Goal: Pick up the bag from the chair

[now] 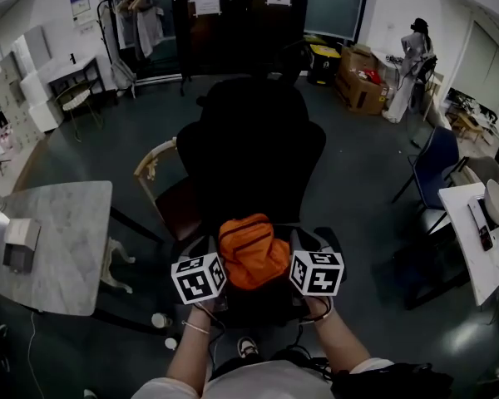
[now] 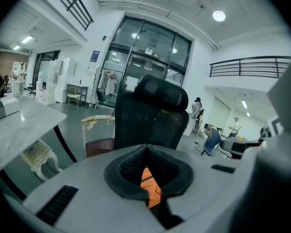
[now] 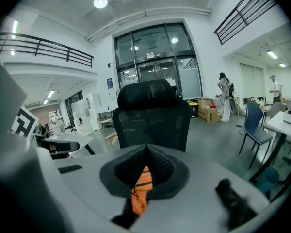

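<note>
An orange bag (image 1: 251, 252) hangs between my two grippers, just in front of the black office chair (image 1: 249, 152). The left gripper (image 1: 201, 274) is at the bag's left side and the right gripper (image 1: 316, 271) at its right side. In the left gripper view the left gripper (image 2: 146, 152) has its dark pads met, with the bag's orange fabric (image 2: 150, 186) pinched between them. In the right gripper view the right gripper (image 3: 146, 152) is likewise shut on the bag's orange fabric (image 3: 139, 191). The chair's backrest (image 2: 145, 120) (image 3: 153, 115) stands straight ahead of both.
A marble table (image 1: 54, 248) stands at the left, and a wooden chair (image 1: 162, 189) sits beside the office chair. A blue chair (image 1: 432, 160) and a white desk (image 1: 482, 248) are at the right. Cardboard boxes (image 1: 362, 81) and a standing person (image 1: 412, 65) are far back.
</note>
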Demonstrator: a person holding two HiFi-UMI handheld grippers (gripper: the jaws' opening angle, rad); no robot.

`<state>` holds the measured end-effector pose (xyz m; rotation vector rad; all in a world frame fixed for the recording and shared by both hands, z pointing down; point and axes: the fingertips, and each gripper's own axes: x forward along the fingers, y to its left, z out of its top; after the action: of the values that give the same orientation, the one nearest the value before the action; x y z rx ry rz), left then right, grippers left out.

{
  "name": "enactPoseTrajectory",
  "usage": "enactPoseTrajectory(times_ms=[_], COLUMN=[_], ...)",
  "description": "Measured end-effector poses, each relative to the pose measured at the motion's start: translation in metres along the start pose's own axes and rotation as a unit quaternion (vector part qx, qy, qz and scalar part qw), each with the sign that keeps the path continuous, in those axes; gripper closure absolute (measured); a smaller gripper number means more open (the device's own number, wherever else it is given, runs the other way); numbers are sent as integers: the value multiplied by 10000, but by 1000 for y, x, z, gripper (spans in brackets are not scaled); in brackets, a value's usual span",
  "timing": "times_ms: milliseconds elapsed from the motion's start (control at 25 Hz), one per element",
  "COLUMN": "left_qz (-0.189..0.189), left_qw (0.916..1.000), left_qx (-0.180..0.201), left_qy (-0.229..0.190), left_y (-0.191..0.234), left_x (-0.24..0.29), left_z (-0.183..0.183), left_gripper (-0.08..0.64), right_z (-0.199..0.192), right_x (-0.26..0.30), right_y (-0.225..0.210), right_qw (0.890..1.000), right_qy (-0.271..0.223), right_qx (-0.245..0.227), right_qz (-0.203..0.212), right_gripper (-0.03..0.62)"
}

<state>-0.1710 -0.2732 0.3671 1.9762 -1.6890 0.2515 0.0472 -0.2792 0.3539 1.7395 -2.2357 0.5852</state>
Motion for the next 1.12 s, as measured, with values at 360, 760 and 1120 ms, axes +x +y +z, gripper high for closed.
enactPoseTrajectory(times_ms=[360,760,1120], left_qz=[165,478,677], left_qw=[9989,9968,9921], left_qx=[-165,-292,-508], left_qy=[406,572,922], left_y=[3,8,24], left_x=[31,54,73], left_z=[-37,-43,-84], left_gripper=[548,548,548], right_z=[-34,-45,-81], right_x=[30,75,93], right_y=[-22,-34,-32], right_qw=[9989,9961,9916], right_qy=[439,808,1189], right_qx=[139,77,-177], right_qz=[85,348,477], right_gripper=[560,560,560])
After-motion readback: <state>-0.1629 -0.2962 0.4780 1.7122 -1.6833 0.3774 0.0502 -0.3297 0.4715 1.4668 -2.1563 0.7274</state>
